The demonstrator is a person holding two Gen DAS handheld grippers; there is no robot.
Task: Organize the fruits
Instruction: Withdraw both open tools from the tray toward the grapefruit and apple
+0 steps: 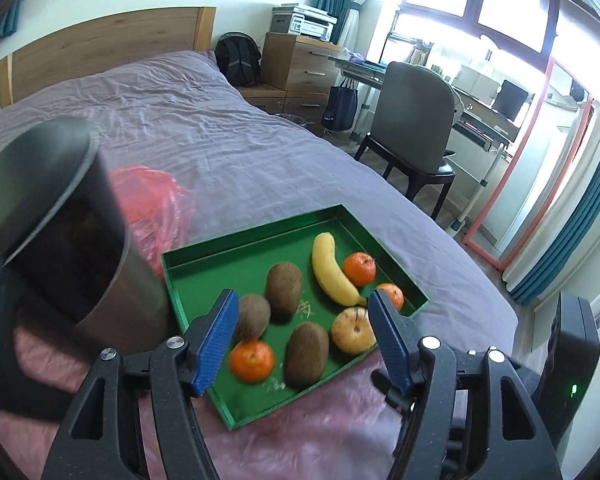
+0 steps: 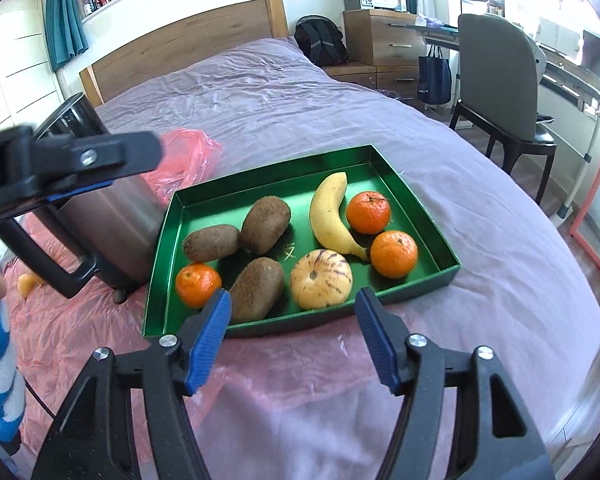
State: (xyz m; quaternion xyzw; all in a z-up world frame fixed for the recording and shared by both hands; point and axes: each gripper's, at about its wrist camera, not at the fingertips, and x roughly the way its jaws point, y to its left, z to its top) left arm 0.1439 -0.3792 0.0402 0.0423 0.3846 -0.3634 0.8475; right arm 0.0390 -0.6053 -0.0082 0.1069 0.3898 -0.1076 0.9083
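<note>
We're hovering w/ both claws, left [image 1: 303, 338] & right [image 2: 293, 334], released & empty, fruits lying ahead in shallow green rectangular tray [image 2: 260, 179], so sorting's looking abt done.

Green tray [image 1: 204, 258] — fruit inside

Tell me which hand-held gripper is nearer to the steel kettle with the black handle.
Left. The left hand-held gripper hangs right at the steel kettle, over its top. The right hand-held gripper sits off to its side, open, in front of the green tray.
</note>
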